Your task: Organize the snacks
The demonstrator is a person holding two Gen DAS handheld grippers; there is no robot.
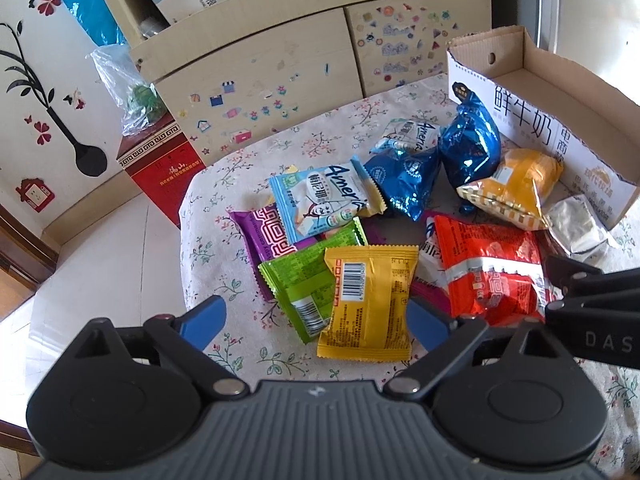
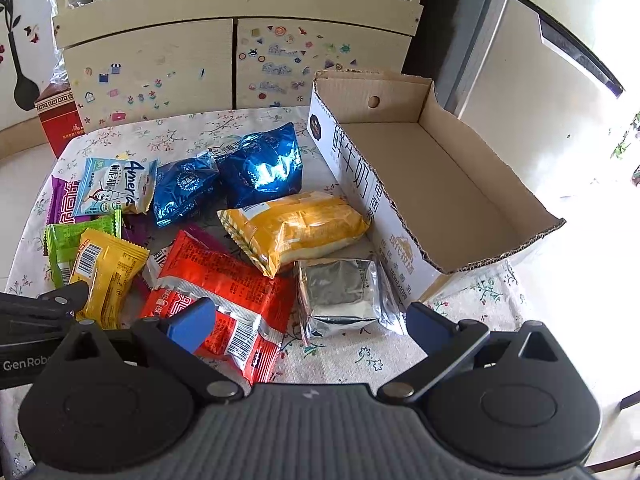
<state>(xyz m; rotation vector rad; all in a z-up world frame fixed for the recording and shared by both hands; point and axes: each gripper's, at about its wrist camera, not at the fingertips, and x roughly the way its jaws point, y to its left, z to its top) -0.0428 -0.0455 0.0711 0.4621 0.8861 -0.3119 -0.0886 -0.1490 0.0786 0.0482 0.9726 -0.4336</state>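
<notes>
Only the right wrist view shows the cardboard box's bare floor; both grippers, left and right, tilt down over the counter, jaws wide, holding nothing.

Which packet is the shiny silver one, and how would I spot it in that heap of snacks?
Start at the open cardboard box on the flowered tablecloth. The silver packet lies flat against the box's printed long wall, at its near end, just below the plump orange-yellow packet. It is the only plain metallic wrapper with no colour print showing.
</notes>
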